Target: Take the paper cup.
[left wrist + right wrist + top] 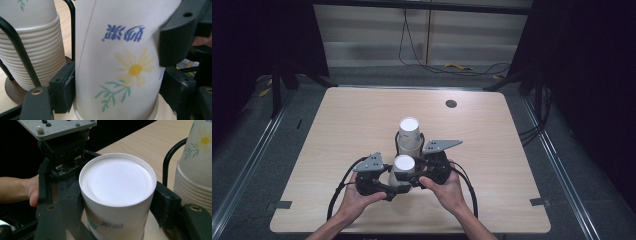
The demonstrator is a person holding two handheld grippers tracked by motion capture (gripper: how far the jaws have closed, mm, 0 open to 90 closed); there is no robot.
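Paper, thin and white: one upside-down cup (403,167) stands on the table (492,165), near its 6 o'clock edge. It looks light and easy to crush, so I would squeeze its sides softly. The left gripper (110,82) and the right gripper (120,207) both hug its sides. One stack of cups (409,135) waits at its 12 o'clock, in one wire holder (15,45).

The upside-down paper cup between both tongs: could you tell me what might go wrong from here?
1. Both the left tongs and the right tongs press on the thin paper cup, so squeezing harder could dent its wall.
2. The stack of cups in its wire holder stands right behind, so a pull or twist might knock it.
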